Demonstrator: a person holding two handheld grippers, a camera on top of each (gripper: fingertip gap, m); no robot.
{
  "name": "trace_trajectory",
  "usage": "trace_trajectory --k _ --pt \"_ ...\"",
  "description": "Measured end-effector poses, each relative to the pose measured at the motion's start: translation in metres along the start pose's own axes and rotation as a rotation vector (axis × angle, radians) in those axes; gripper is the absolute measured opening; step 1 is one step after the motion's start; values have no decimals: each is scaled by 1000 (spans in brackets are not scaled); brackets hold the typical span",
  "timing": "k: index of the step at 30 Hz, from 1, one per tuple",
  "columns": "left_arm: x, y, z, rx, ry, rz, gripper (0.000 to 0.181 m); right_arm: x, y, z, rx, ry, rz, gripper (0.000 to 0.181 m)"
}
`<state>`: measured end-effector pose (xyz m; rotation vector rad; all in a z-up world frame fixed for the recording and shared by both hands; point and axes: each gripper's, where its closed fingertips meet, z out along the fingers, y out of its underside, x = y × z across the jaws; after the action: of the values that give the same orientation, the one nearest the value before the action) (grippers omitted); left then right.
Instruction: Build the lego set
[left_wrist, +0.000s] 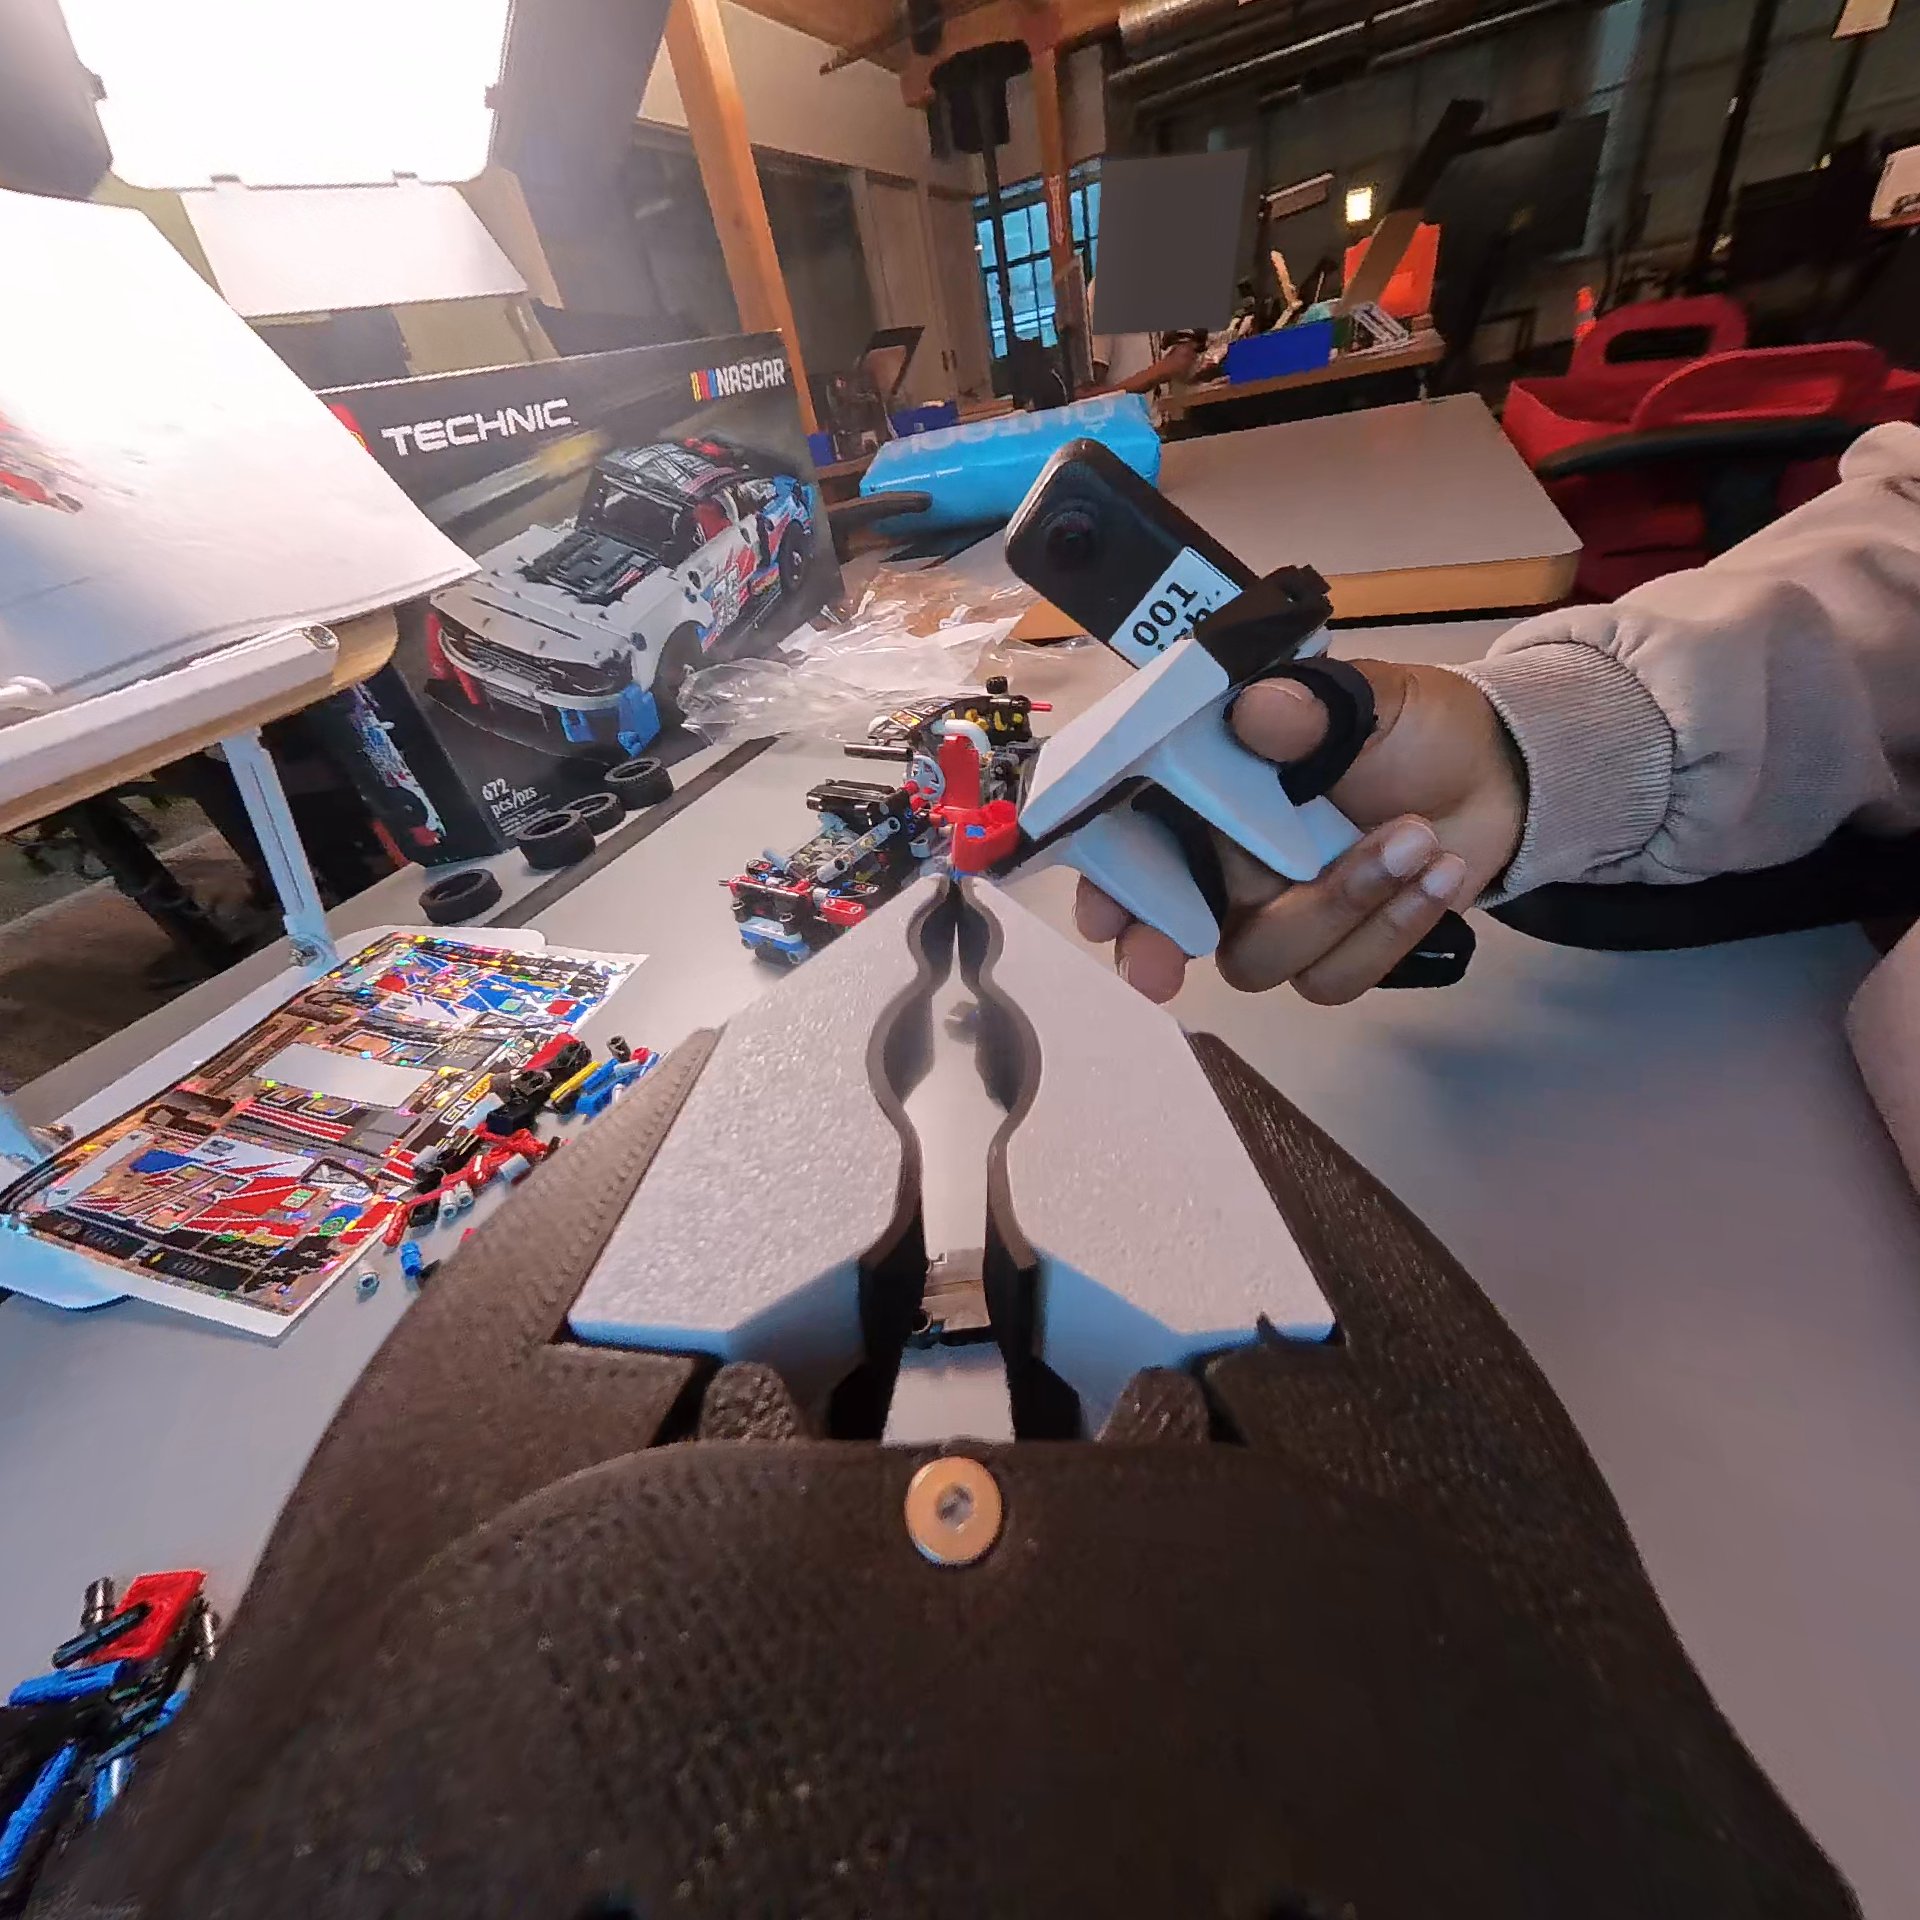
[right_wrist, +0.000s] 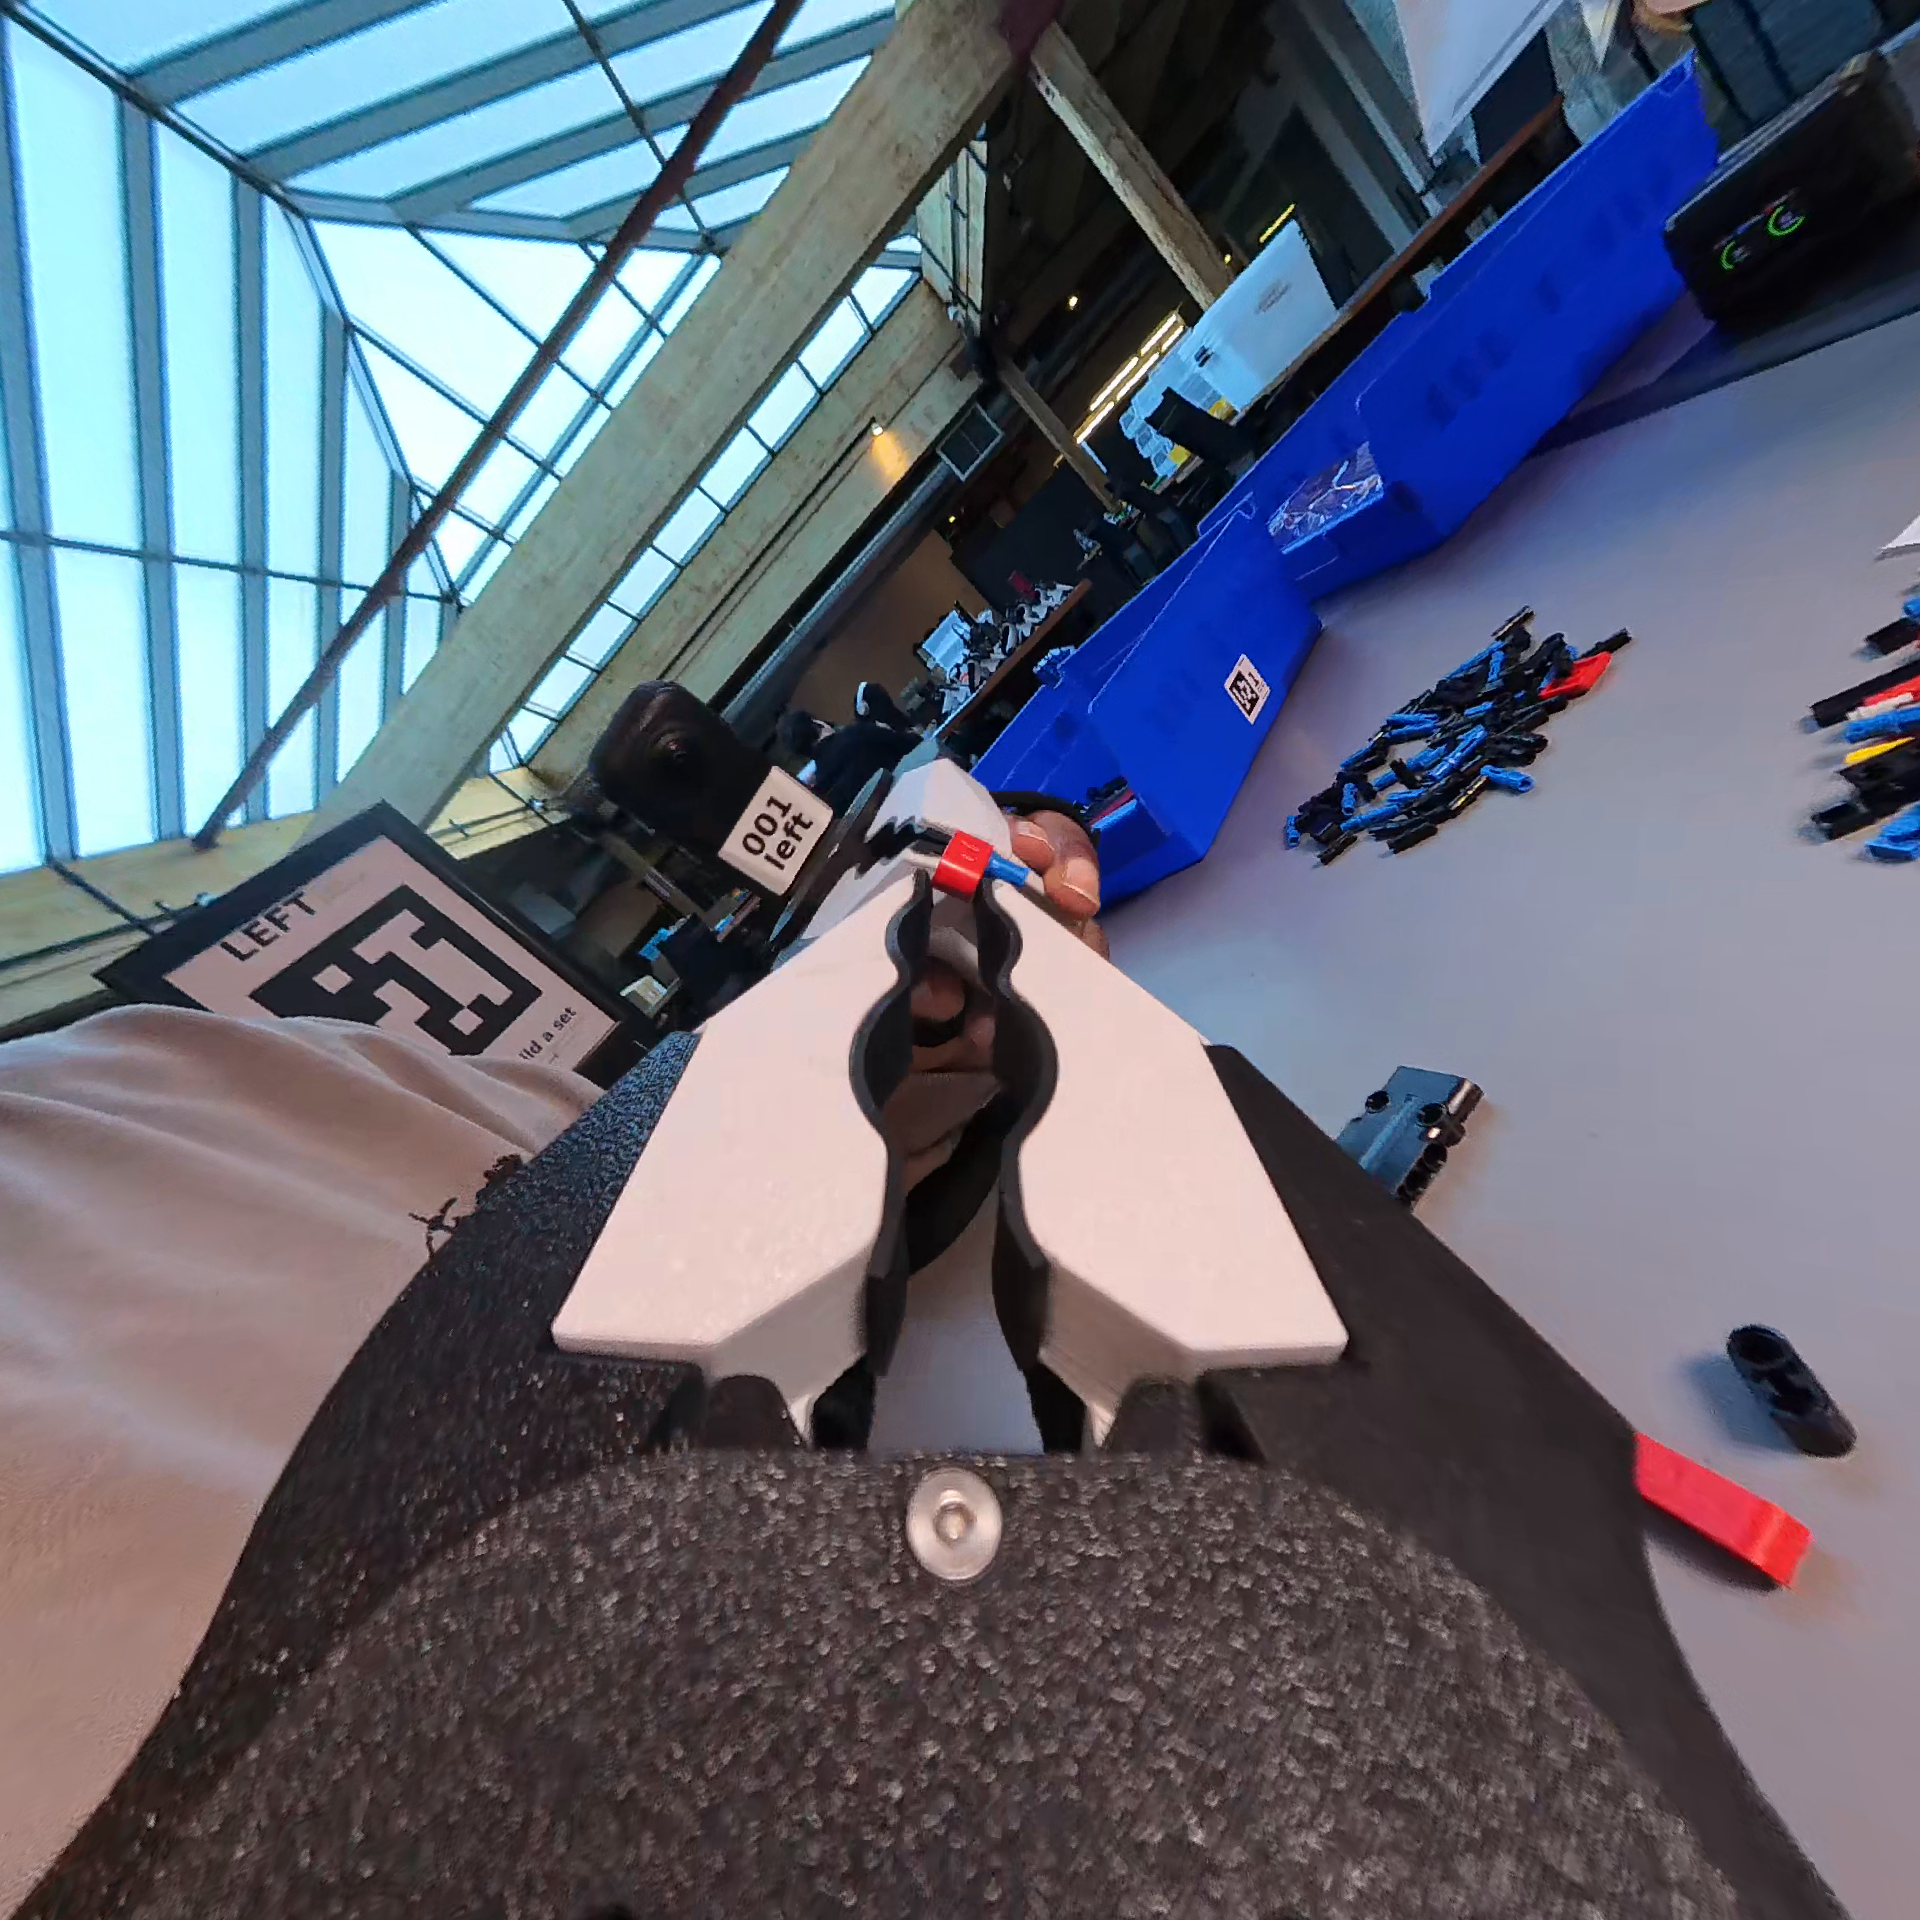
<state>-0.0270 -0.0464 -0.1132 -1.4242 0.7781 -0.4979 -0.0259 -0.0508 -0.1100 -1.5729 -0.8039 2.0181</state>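
Stickers come first at the far left: a foil sticker sheet lies flat on the grey table, with loose pins and connectors scattered along its near edge, probably kept within reach. Behind them the set's box stands propped with spare tyres at its foot, likely as a visual reference. Near the table's middle rests the half-built chassis, the task's own piece. Just in front of it, the left gripper has its tips pressed together; whether anything is pinched there I cannot tell. To its right, the right gripper, in a hand, clamps a small red piece with a blue pin, tip to tip with the left, seemingly to mate parts in mid-air.
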Motion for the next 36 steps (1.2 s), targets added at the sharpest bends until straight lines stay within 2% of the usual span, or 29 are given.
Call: trace_trajectory --k 8,10,16,22,26,36 --pt "-5 9 -1 -17 24 -67 0 6 2 -3 -23 1 25 5" --pt "-1 13 -1 -40 76 -100 12 4 5 -4 -61 -18 24 5" --pt "12 14 -3 -51 168 -97 22 -2 15 -8 -168 -74 35 5" --pt "25 10 -3 -51 213 -52 15 -6 26 -11 -248 -113 45 5" --pt "28 12 0 -65 197 -19 5 -3 26 -10 -249 -102 53 5" --pt "21 11 4 -84 63 150 4 3 17 -9 -180 -59 57 6"
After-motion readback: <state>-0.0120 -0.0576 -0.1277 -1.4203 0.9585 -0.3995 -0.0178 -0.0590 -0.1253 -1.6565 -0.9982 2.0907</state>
